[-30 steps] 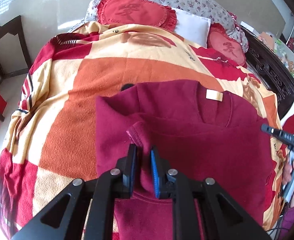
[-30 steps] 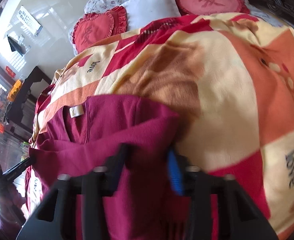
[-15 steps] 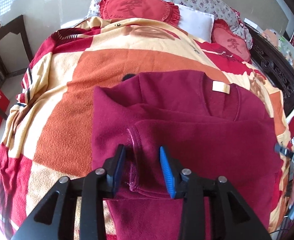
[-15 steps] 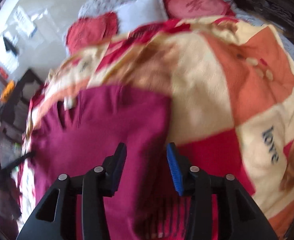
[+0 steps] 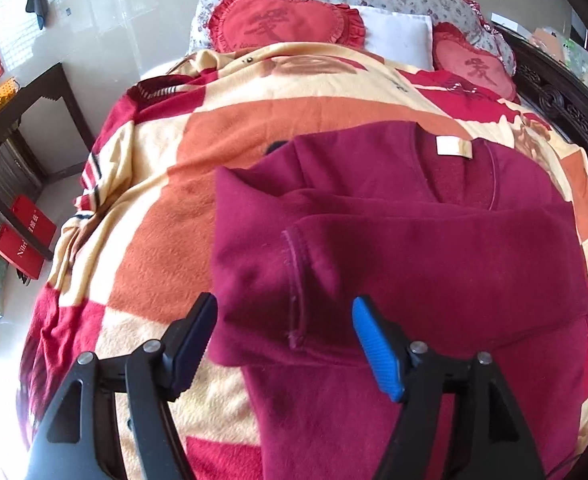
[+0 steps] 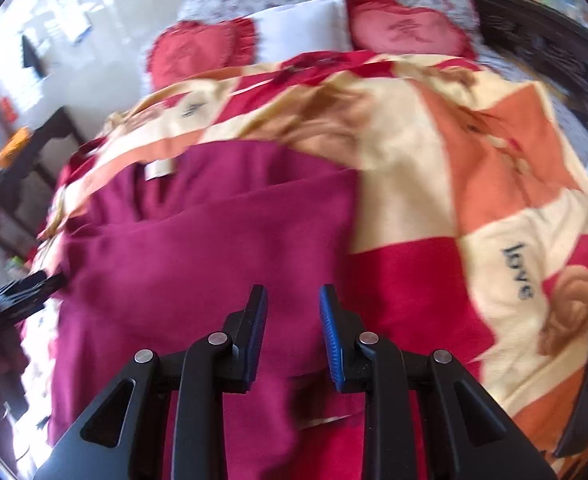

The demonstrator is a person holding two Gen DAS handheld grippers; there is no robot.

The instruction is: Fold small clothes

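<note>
A maroon sweatshirt (image 5: 434, 248) lies flat on the bed's blanket, collar and white label (image 5: 453, 146) at the far side, with both sleeves folded across its chest. The sleeve cuff (image 5: 294, 280) lies free on the cloth. My left gripper (image 5: 285, 340) is open wide just above and behind the cuff, holding nothing. In the right wrist view the sweatshirt (image 6: 213, 240) fills the lower left. My right gripper (image 6: 291, 332) is open and empty over its right edge. That view is blurred.
The sweatshirt rests on an orange, cream and red checked blanket (image 5: 153, 216) that covers the bed. Red heart cushions (image 5: 281, 24) and a white pillow (image 5: 398, 36) lie at the head. A dark wooden table (image 5: 21, 108) stands left of the bed, a carved bed frame (image 5: 566, 104) to the right.
My left gripper let go of the sleeve cuff, opened wide and drew back. My right gripper released the other sleeve and pulled back along the right side.
</note>
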